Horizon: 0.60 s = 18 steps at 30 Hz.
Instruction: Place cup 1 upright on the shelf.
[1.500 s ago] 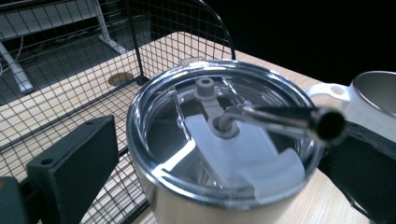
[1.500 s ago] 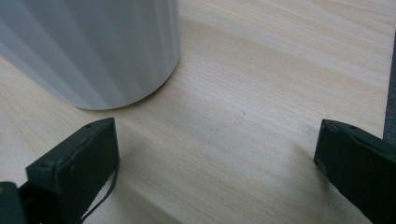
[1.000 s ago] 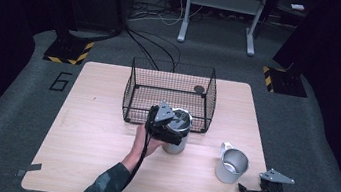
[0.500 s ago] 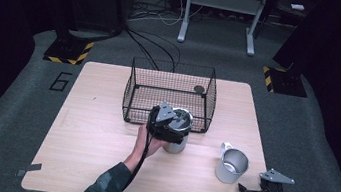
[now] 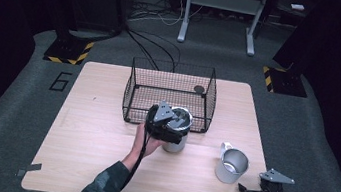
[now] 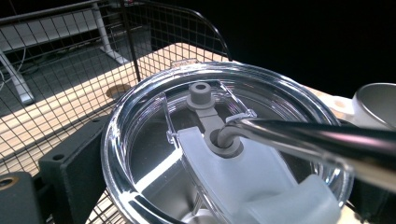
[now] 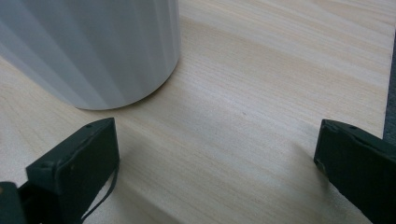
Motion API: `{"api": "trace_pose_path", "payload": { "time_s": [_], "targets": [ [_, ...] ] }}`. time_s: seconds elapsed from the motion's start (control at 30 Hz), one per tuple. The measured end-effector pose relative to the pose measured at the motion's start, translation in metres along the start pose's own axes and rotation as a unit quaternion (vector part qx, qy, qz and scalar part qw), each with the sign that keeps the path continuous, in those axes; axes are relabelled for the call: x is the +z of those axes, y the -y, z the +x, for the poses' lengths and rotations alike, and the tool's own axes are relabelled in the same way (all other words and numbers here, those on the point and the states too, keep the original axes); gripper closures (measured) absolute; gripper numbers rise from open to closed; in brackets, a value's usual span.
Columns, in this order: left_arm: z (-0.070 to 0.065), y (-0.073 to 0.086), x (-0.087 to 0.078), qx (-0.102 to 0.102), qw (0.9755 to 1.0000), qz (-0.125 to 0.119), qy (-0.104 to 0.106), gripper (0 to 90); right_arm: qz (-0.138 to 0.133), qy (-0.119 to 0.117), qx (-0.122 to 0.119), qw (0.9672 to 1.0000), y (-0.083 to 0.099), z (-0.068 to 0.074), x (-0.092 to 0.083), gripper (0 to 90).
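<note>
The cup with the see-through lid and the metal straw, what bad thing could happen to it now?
The tumbler is held by the left gripper right in front of the wire basket, so it might bump the front wall if it isn't raised enough. The grip sits near the clear lid, so the lid could pop loose or the tumbler could slip. The metal straw sticks out sideways and might snag the mesh.
</note>
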State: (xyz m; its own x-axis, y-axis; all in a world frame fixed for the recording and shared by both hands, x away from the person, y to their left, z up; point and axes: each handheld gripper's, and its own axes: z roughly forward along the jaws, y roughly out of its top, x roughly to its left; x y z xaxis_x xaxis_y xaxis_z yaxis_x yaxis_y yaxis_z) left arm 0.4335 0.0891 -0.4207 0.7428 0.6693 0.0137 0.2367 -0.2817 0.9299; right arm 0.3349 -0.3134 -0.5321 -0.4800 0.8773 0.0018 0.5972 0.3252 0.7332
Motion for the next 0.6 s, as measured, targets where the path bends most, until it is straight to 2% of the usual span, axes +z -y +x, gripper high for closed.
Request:
{"api": "trace_pose_path", "payload": {
  "time_s": [0.6],
  "targets": [
    [0.007,-0.008,-0.024,0.005,0.9999,0.004,0.009,4.3,0.0,0.0,0.0,1.0,0.0,0.0,0.0,0.0]
  ]
}}
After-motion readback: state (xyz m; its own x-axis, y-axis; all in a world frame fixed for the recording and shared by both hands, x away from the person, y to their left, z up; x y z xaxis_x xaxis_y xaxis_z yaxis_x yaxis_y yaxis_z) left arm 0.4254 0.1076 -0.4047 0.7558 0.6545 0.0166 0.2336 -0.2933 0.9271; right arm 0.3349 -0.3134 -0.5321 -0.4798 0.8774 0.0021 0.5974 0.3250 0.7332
